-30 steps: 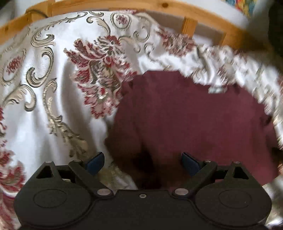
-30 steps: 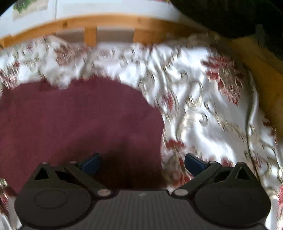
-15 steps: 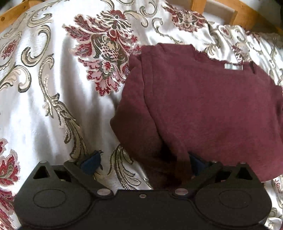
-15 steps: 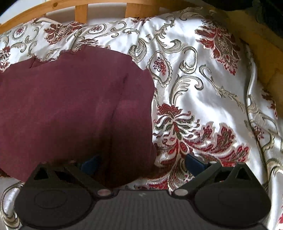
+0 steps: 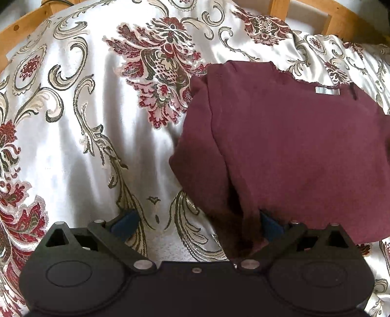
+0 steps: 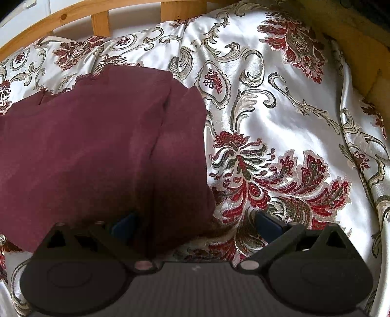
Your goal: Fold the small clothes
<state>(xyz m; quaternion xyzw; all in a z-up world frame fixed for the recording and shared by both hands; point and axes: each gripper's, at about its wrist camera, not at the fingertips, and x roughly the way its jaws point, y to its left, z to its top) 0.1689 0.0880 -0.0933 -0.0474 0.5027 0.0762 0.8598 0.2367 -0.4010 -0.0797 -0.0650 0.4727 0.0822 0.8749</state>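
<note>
A maroon garment (image 5: pixel 287 151) lies on the patterned bedspread, its collar with a white label (image 5: pixel 326 90) at the far edge. In the left wrist view it fills the right half. My left gripper (image 5: pixel 195 223) is open; its near left sleeve fold lies between the fingers, against the right pad (image 5: pixel 269 225). In the right wrist view the garment (image 6: pixel 92 146) fills the left half. My right gripper (image 6: pixel 195 225) is open, with the garment's right sleeve edge between the fingers, beside the left pad (image 6: pixel 123 225).
A shiny white bedspread (image 5: pixel 80 136) with red and gold floral pattern covers the bed and also shows in the right wrist view (image 6: pixel 280 122). A wooden bed frame (image 6: pixel 102 19) runs along the far edge and the right side (image 6: pixel 353 48).
Both grippers have dropped lower and drawn back toward the garment's near edge. The sleeve folds now lie between the open fingers. The jaws have stayed open throughout.
</note>
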